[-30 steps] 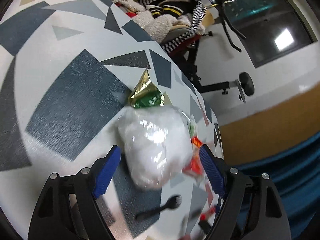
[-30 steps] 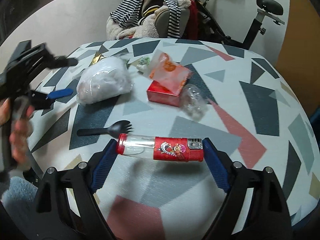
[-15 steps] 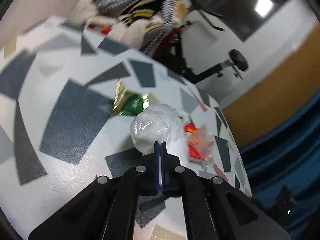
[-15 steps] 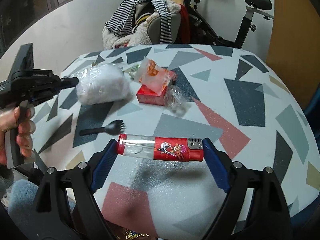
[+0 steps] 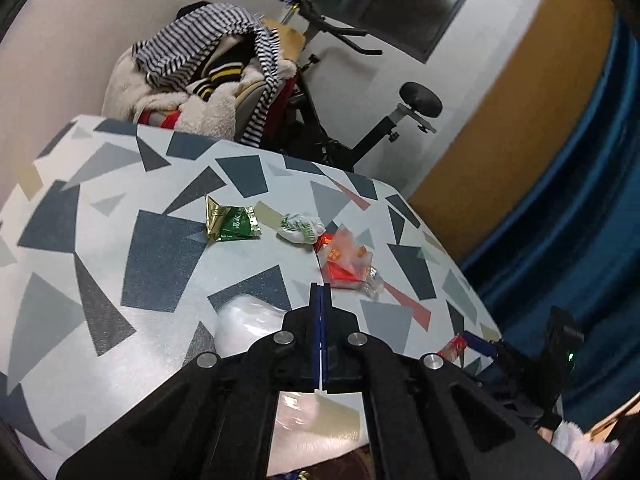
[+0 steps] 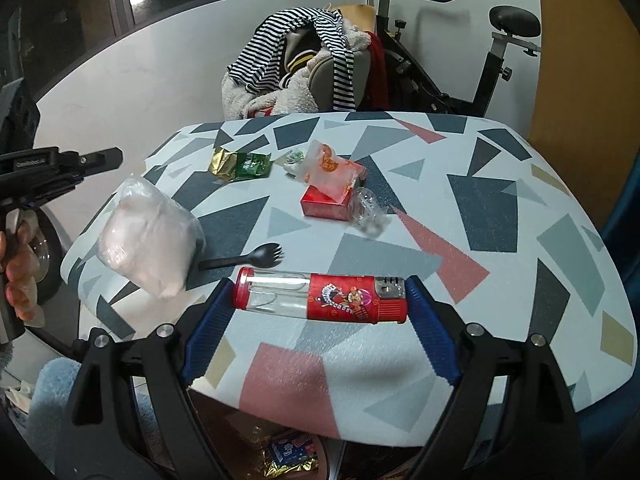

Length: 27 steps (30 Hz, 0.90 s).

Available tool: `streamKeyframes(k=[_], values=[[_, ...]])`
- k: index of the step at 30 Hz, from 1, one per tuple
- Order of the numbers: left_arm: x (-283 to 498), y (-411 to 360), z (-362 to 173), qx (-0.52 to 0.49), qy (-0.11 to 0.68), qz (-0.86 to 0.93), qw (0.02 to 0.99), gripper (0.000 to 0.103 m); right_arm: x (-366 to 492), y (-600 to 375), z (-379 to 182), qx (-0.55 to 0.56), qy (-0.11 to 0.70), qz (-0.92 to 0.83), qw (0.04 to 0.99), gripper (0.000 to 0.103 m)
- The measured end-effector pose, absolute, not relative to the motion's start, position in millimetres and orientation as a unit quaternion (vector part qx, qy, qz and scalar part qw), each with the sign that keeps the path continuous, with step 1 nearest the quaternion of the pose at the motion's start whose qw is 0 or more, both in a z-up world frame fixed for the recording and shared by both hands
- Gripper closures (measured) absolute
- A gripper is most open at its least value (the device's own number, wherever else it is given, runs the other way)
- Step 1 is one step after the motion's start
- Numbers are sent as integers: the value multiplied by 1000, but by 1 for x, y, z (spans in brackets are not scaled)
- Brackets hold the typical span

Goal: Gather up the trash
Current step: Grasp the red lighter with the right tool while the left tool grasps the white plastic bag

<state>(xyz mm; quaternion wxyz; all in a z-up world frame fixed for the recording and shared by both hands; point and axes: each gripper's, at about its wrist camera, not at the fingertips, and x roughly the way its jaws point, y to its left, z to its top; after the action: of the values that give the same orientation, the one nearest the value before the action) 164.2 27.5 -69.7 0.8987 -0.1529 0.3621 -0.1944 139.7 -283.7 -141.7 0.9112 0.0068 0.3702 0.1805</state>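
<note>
Left gripper (image 5: pixel 320 292): shut tight, the two blue pads are pressed flat together
White bag (image 6: pixel 148 236): just below and beside the left gripper, at the left edge of the table (image 6: pixel 500 208); I cannot tell if a bit of it is pinched in the pads
Right gripper (image 6: pixel 318 286): jaws wide, with one pad on each end of the red and clear tube (image 6: pixel 320 300), holding it up over the near part of the table
Black spork (image 6: pixel 248 258): flat on the table between the white bag and the tube
Other trash: a green and gold wrapper (image 6: pixel 240 165), a small white and green wad (image 5: pixel 300 228), a red box (image 6: pixel 324 206) with a see-through bag (image 6: pixel 328 172) on top, and a clear crumpled bit (image 6: pixel 366 210) touching the box
Open room: the right half and the near side of the table are bare
Far side: a chair piled with clothes (image 6: pixel 300 60) stands just past the table's far edge
Hard to see: the white bag is blurry at the bottom, and the left gripper's black body hides most of it in the left view
Hand (image 6: pixel 20 276): cut off at the left edge
Under the table: shiny packets (image 6: pixel 288 456), partly hidden
</note>
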Motion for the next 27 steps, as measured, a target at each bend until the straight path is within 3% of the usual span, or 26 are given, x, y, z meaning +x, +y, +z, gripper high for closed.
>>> streamKeyframes(k=[3,4,5,6,7,10,24,27], values=[[160,28,-75,-132,371,-174,903,101,134,-284,-141,10,369,182,911,19],[159,31,-80,-131,373,-160,904,85,133,-284,-141,11,369,182,911,19],[158,36,-85,-133,374,-142,907,38,131,-284,-141,12,369,183,911,19],[156,42,-89,-138,368,-121,911,20,130,-284,-142,12,369,183,911,19],[152,49,-93,-143,357,-100,918,14,129,-284,-143,13,370,184,910,19],[155,65,-112,-154,376,-87,910,20,126,-283,-145,9,374,184,909,19],[151,141,-183,-283,416,-47,863,20,138,-274,-158,6,391,185,901,19],[151,146,-197,-328,417,-66,845,43,139,-270,-160,2,396,187,899,19]])
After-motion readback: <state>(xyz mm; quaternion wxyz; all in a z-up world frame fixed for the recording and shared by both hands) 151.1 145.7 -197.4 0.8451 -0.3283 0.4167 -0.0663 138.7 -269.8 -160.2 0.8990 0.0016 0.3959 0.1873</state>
